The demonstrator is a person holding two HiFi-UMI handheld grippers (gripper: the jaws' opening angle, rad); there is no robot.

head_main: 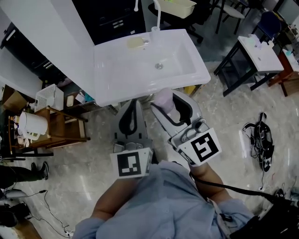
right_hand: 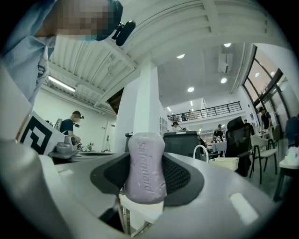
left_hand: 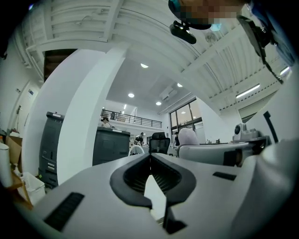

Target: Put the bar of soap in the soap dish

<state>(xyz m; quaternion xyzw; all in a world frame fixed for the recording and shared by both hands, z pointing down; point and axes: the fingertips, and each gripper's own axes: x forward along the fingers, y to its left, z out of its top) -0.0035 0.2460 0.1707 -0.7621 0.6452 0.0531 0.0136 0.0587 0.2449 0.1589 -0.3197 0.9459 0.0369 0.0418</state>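
Observation:
In the head view a white sink (head_main: 187, 70) stands ahead of me, with a pale yellow soap dish (head_main: 135, 42) on its back rim, left of the faucet (head_main: 157, 18). My right gripper (head_main: 164, 100) is shut on a pale purple bar of soap (head_main: 166, 103), held below the sink's front edge. In the right gripper view the soap (right_hand: 146, 170) stands upright between the jaws of the right gripper (right_hand: 145, 156), stamped lettering facing the camera. My left gripper (head_main: 133, 105) hangs beside it, to the left. In its own view the left gripper (left_hand: 150, 158) is shut on nothing.
A white slatted basket (head_main: 49, 97) and a wooden stand (head_main: 60, 128) with a white jug (head_main: 28, 125) are at the left. A black-framed table (head_main: 259, 53) stands at the right, and cables (head_main: 259, 140) lie on the tiled floor. A cream tray (head_main: 180, 7) sits behind the sink.

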